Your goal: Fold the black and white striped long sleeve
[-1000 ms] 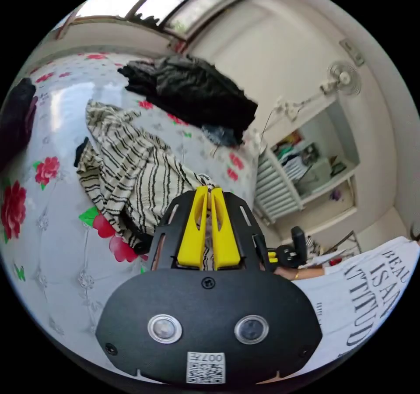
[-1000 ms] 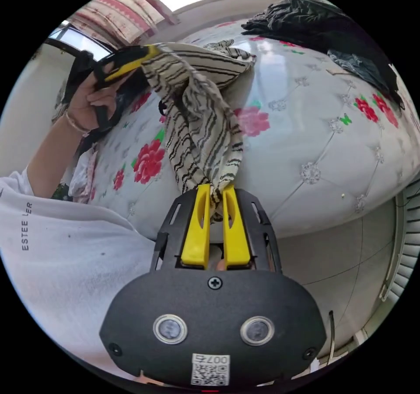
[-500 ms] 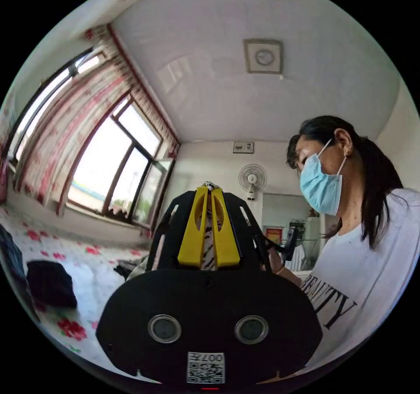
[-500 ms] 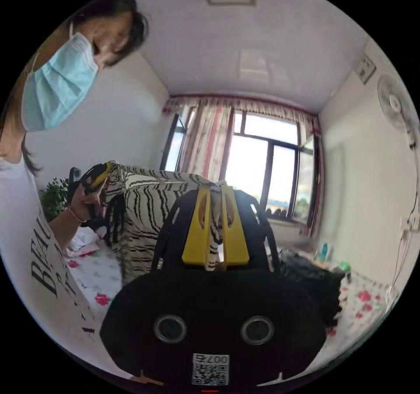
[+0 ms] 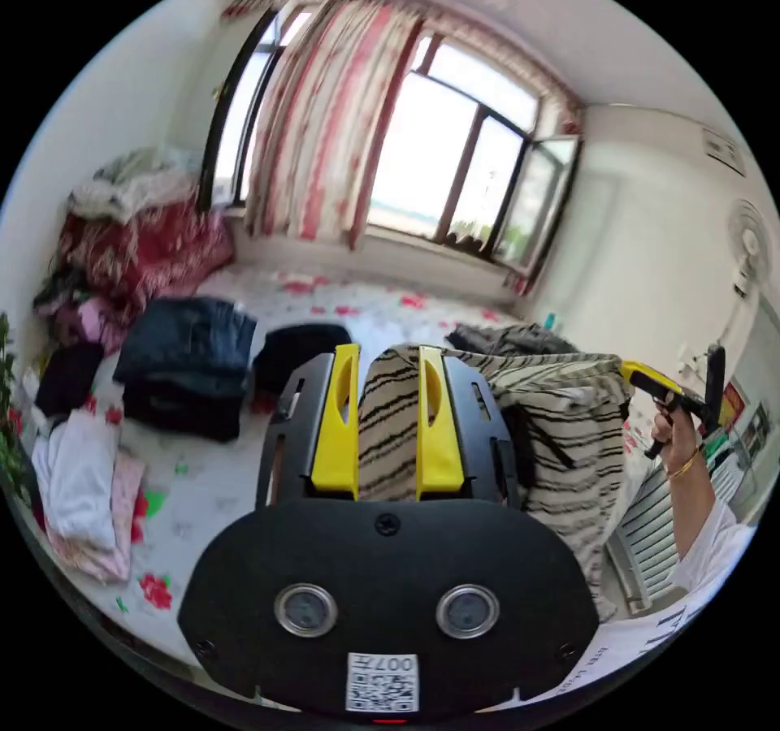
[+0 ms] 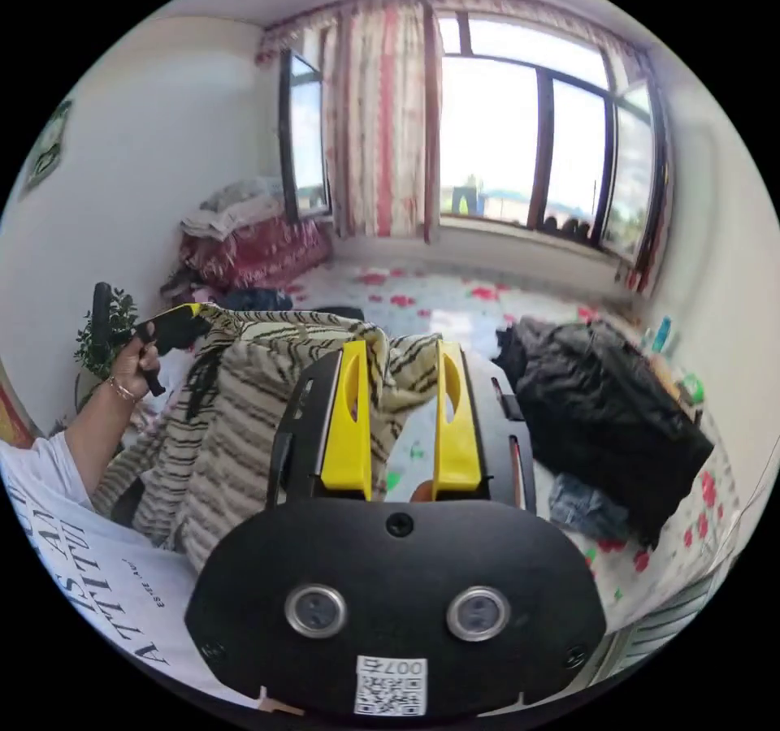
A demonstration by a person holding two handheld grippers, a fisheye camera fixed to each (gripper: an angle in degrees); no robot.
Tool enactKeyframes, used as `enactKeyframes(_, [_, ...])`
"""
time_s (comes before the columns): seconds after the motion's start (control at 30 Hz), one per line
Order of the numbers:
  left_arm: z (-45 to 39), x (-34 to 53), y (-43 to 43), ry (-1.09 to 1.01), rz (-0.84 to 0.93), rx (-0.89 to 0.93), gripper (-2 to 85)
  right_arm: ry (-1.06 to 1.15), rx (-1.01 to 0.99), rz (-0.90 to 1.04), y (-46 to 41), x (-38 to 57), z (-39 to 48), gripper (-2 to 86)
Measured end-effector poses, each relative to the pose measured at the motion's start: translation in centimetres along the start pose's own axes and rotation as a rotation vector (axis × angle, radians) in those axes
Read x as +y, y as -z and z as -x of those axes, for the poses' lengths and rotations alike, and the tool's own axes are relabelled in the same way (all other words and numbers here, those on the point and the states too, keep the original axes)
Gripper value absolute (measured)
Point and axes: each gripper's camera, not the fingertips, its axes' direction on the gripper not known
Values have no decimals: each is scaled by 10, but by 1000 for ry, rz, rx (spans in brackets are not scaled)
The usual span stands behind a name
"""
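Over the flowered bed (image 6: 455,309) we have swung both cameras level – each hand-held gripper, left (image 5: 388,394) and right (image 6: 400,390), now stands wide where it pinched cloth before, the striped shirt (image 5: 561,430) draped between them – ready, we judge, for laying flat.

Bare bedspread (image 6: 455,309) lies between folded jeans (image 5: 183,349) and black heap (image 6: 605,414).
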Motion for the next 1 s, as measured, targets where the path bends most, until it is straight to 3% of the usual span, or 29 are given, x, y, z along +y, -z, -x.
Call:
enactKeyframes(0.13, [49,112,-24,96,136,-87,94,-99,-104,287,-140,150,-26,87])
enactKeyframes(0.27, [65,248,-47,201,498,-174,94,-209,-248,595,-251,311,-3,93])
enactKeyframes(0.43, [58,311,-53,277,649,-240,100,32,-206,823,-341,389,61,77])
enactKeyframes(0.57, [49,317,-87,251,759,-249,109,171,-214,885,-378,383,43,20])
enactKeyframes(0.63, [43,315,-95,230,775,-264,102,150,-243,861,-378,362,6,10])
enactKeyframes(0.7, [35,308,-88,218,725,-272,86,93,-120,761,-360,334,-48,7])
enactKeyframes(0.77, [25,297,-67,192,617,-268,82,-52,190,599,-319,300,-138,12])
enactKeyframes(0.87, [25,292,-50,184,596,-257,84,-235,453,464,-263,292,-220,28])
enactKeyframes(1.0, [31,299,-39,216,621,-264,87,-243,301,441,-253,329,-214,51])
